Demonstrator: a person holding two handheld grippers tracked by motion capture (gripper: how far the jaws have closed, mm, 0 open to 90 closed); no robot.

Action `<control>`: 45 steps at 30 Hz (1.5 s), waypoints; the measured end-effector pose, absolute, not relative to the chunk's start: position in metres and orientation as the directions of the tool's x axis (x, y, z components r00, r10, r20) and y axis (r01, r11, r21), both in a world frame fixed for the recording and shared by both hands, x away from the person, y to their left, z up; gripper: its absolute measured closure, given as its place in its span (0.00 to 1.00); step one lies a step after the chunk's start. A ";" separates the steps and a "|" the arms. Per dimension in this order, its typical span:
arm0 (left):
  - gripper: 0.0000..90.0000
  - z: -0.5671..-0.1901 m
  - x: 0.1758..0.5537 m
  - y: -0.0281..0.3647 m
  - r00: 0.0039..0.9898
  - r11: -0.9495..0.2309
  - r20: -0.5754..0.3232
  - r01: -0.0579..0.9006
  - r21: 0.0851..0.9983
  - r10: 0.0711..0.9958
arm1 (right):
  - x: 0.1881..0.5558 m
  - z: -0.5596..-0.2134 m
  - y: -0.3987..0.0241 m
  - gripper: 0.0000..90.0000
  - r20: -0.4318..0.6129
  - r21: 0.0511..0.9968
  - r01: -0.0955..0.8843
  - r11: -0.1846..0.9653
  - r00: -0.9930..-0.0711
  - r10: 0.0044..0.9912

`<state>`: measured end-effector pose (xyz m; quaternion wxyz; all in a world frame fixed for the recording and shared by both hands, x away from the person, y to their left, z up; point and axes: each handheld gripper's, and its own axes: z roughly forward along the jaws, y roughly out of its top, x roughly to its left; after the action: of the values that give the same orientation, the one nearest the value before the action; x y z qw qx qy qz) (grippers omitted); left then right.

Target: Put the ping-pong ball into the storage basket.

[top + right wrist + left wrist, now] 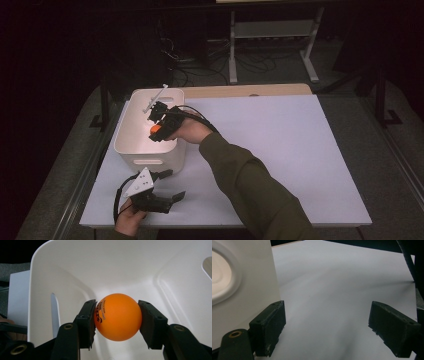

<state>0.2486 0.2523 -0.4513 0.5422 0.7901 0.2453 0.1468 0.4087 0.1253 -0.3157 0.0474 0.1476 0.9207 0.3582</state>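
My right gripper (117, 317) is shut on an orange ball (118, 317) with black print, both pads pressing its sides. It hangs inside the white bin (75, 272), above the bin's floor. In the high view the right gripper (156, 131) reaches over the white bin (131, 150) from the right, and the orange ball (156, 129) shows at its tip. My left gripper (170, 186) rests on the table in front of the bin, its jaws open and nothing between them. In the left gripper view the left gripper (327, 327) looks along the tabletop, with the bin's wall (254, 285) at the left.
The white tabletop (280, 150) spreads wide to the right of the bin. A wooden strip (250, 91) runs along its far edge. Beyond the table stand a white frame (272, 37) and cables on the dark floor.
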 end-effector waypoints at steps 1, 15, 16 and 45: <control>0.16 -0.451 0.249 0.252 0.837 -0.292 -0.033 0.228 0.929 0.547 | 0.409 -0.315 0.125 0.54 0.020 0.674 0.239 0.699 -0.952 0.306; 0.16 -0.451 0.249 0.252 0.836 -0.294 -0.038 0.234 0.927 0.548 | 0.408 -0.299 0.109 0.32 0.036 0.728 0.272 0.629 -0.932 0.362; 0.16 -0.451 0.249 0.252 0.836 -0.293 -0.039 0.235 0.927 0.548 | 0.409 -0.297 0.106 0.32 0.037 0.732 0.273 0.624 -0.931 0.364; 0.16 -0.451 0.250 0.252 0.836 -0.295 -0.039 0.236 0.926 0.547 | 0.412 -0.295 -0.001 0.26 0.045 0.782 0.340 0.522 -0.866 0.498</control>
<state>0.2497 0.2523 -0.4514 0.5398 0.7916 0.2474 0.1444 0.4120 -0.0008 -0.2954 0.0924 0.2415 0.8675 0.4249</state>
